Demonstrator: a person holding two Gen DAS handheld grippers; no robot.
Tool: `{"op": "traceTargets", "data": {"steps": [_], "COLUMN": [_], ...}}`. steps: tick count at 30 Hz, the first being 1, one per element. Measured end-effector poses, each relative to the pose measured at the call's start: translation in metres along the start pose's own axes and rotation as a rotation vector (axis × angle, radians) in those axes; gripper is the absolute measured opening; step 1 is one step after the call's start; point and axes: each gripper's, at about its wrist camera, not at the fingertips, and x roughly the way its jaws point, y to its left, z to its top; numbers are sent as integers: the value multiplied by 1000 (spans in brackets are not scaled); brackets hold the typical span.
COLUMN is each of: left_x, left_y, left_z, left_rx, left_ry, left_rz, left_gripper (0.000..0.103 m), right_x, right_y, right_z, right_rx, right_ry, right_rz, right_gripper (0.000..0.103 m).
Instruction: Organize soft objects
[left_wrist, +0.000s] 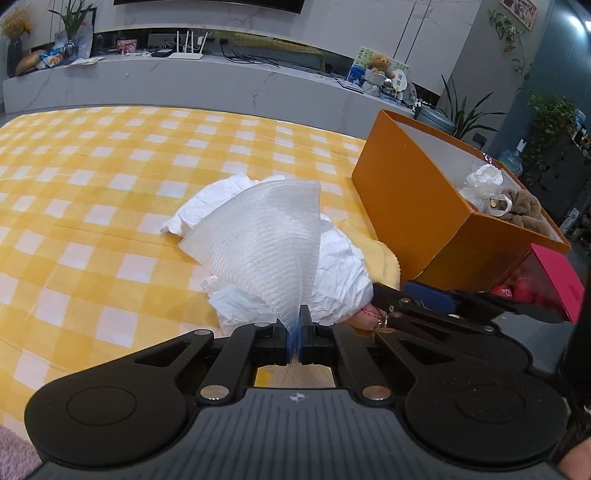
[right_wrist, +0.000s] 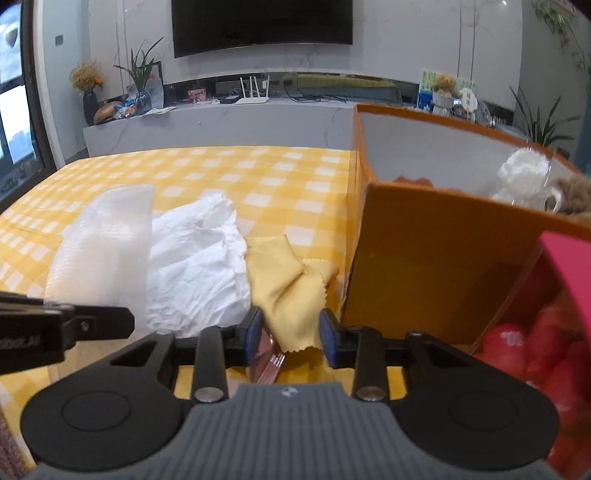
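My left gripper (left_wrist: 294, 325) is shut on the bottom of a white mesh foam sheet (left_wrist: 266, 243), which fans upward from the jaws. Behind it lies a crumpled white paper wad (left_wrist: 340, 273). In the right wrist view the mesh sheet (right_wrist: 103, 240) stands left of the paper wad (right_wrist: 195, 258), with the left gripper (right_wrist: 125, 321) below it. My right gripper (right_wrist: 291, 328) has its blue pads apart on either side of a yellow cloth (right_wrist: 291, 291) lying flat on the table. The pads do not visibly press it. A pinkish item (right_wrist: 271, 363) lies under the jaws.
An orange box (left_wrist: 406, 206) stands open at the right, holding a white crumpled bag (left_wrist: 484, 181) and a brown plush (left_wrist: 524, 210). Beside it is a clear container with a pink lid (left_wrist: 554, 273) and red items inside. The yellow checked tablecloth (left_wrist: 110, 184) stretches left.
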Motion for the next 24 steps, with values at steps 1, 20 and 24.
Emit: {"op": "traceTargets", "data": {"steps": [1,20,24], "left_x": [0,-48,-63], "left_y": [1,-15,-16], "left_z": [0,-26,-30], "left_rx": [-3,25,12], "left_ry": [0,-4,2], "left_rz": [-1,-81,-88], "left_gripper": [3,4,4], "right_x": [1,-111,-138], "right_y": [-1,0,-3], "right_z": [0,-10,-16], "right_rx": [7,-12,8], "right_ry": [-1,-151,-148], "right_rz": [25,50,78], "right_gripper": [9,0,0]}}
